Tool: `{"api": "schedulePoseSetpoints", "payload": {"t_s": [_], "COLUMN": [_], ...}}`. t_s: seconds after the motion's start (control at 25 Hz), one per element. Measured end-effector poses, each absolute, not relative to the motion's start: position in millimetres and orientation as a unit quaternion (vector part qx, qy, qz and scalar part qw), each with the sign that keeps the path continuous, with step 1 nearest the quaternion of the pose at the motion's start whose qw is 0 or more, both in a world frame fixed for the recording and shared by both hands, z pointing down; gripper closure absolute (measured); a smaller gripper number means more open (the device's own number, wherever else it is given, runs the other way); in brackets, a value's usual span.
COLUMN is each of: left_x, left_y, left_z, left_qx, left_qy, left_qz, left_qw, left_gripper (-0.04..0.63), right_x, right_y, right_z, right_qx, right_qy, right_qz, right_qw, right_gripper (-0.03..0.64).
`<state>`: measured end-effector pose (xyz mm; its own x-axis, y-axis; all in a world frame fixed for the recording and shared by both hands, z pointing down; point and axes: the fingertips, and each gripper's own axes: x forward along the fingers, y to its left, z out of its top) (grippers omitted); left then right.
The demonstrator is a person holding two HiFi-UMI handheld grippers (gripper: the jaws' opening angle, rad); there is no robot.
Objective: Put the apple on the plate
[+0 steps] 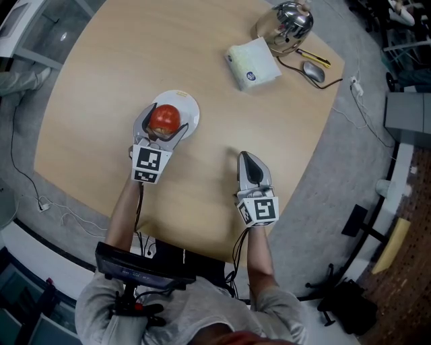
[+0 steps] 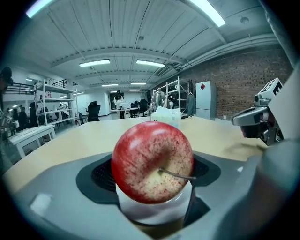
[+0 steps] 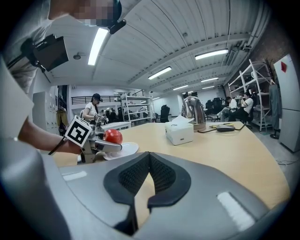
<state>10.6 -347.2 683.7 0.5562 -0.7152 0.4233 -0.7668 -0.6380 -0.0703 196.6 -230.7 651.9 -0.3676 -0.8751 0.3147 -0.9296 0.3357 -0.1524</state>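
Observation:
A red apple (image 1: 163,119) sits between the jaws of my left gripper (image 1: 165,123), which is shut on it over a small white plate (image 1: 191,108) on the round wooden table. In the left gripper view the apple (image 2: 152,161) fills the gap between the dark pads, stem towards the camera, with the plate (image 2: 154,212) just under it; whether it touches the plate I cannot tell. My right gripper (image 1: 246,157) is shut and holds nothing, low over the table to the right of the plate. The right gripper view shows its own tips (image 3: 149,157) meeting, and the apple (image 3: 113,136) at left.
A white tissue box (image 1: 252,64) lies at the far side of the table. Behind it stand a metal kettle (image 1: 291,20), a grey mouse (image 1: 313,71) and a yellow pen (image 1: 314,58). The table's front edge (image 1: 202,248) is close to the person's body.

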Motion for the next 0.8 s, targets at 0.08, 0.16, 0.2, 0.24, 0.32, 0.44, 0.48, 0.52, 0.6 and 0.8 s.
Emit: {"api": "schedulePoseSetpoints", "payload": {"t_s": [0.08,0.16,0.2,0.24,0.32,0.44,0.48,0.52,0.6,0.8], "left_x": [11.1,11.4,11.4,11.2,11.1,11.6,11.8,11.8,11.8,11.4], "left_y": [-346.5,-345.9,-345.8,-346.0,-346.4,-346.6,-346.4,-346.2,-346.2,-346.6], "left_z": [683.8,684.2,684.5,684.6,684.5,683.8,683.8,683.8,683.6,682.9], "left_qx": [0.88,0.88,0.88,0.881,0.881,0.88,0.88,0.88,0.88,0.878], "left_qy": [-0.42,-0.418,-0.418,-0.418,-0.418,-0.418,-0.418,-0.418,-0.419,-0.423], "left_qz": [0.214,0.216,0.217,0.217,0.217,0.218,0.218,0.218,0.219,0.221], "left_qw": [0.058,0.057,0.057,0.057,0.057,0.055,0.055,0.054,0.052,0.043], "left_gripper": [0.146,0.146,0.146,0.146,0.144,0.143,0.144,0.143,0.144,0.144], "right_x": [195.5,195.6,196.0,196.5,197.9,200.2,200.6,200.8,200.9,201.3], "right_y": [-230.7,-230.3,-230.3,-230.3,-230.4,-229.3,-229.0,-228.6,-228.2,-227.5], "right_z": [651.2,650.7,650.3,649.9,648.7,648.3,648.4,648.6,649.0,648.4], "right_qx": [0.555,0.555,0.555,0.556,0.557,0.559,0.559,0.559,0.559,0.559], "right_qy": [-0.813,-0.813,-0.813,-0.813,-0.812,-0.811,-0.81,-0.81,-0.81,-0.811], "right_qz": [0.154,0.153,0.153,0.152,0.152,0.152,0.152,0.152,0.152,0.151], "right_qw": [0.088,0.088,0.089,0.088,0.088,0.086,0.087,0.087,0.084,0.084], "right_gripper": [0.611,0.611,0.611,0.611,0.611,0.611,0.611,0.611,0.611,0.611]}}
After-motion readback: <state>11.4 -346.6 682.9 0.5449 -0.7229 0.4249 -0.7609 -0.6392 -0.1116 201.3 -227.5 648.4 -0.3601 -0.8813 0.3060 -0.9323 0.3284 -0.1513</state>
